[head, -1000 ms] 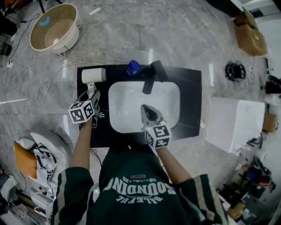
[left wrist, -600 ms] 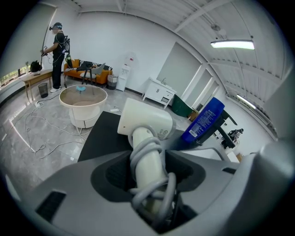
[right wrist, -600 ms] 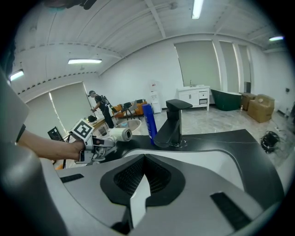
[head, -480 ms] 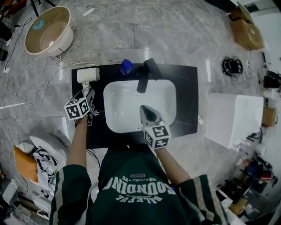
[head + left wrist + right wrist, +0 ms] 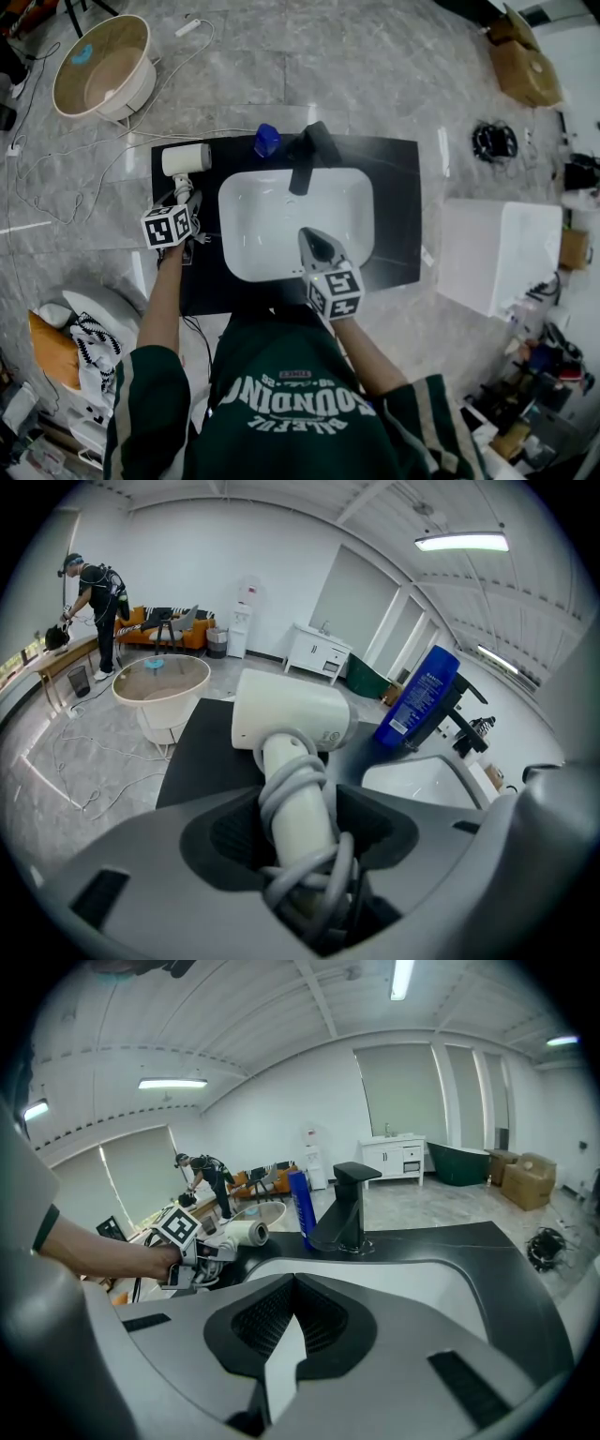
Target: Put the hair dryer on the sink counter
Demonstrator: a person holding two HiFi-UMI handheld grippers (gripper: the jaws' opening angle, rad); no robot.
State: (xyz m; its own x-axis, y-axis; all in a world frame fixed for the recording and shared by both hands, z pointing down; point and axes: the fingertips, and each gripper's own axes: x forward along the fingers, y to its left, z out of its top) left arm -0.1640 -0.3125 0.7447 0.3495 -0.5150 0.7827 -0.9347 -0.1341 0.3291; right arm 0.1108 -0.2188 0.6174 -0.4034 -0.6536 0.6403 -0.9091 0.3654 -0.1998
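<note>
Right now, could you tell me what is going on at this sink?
A person is working with two handheld claws at a sink. The left claw is shut on the handle of a white hair dryer, cord wrapped round it, at the left end of the black counter. The right claw hangs shut and empty over the white basin.

Grey marble floor [image 5: 394, 84] spreads round me, a beige tub [image 5: 98, 61] far left, cardboard boxes [image 5: 525, 70] far right, a white cabinet [image 5: 497, 258]; white walls [image 5: 187, 564], strip lights [image 5: 464, 543] overhead.
</note>
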